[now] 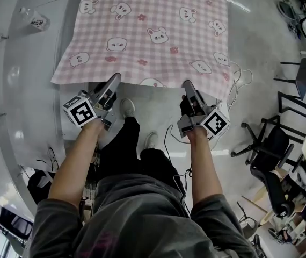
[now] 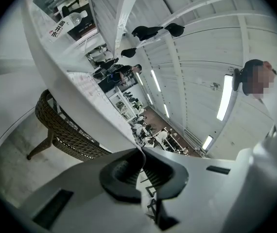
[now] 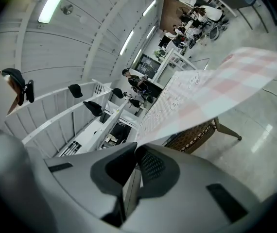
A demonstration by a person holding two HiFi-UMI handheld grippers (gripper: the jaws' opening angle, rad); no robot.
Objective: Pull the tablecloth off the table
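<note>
Left tool (image 1: 116, 78), right tool (image 1: 187, 84) clamping tablecloth (image 1: 153, 31) edge, wicker chair (image 3: 193, 136) beneath

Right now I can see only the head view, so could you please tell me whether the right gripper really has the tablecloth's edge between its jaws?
Observer: Yes. In the right gripper view the right gripper has its jaws shut on the tablecloth, which stretches away from them.
Operator: Thank you. And the left one?
Observer: The left gripper view shows the left gripper with its jaws together on the tablecloth's thin edge.
Operator: What is under the tablecloth?
Observer: Brown wicker furniture with wooden legs stands beneath it. It shows in both gripper views.
</note>
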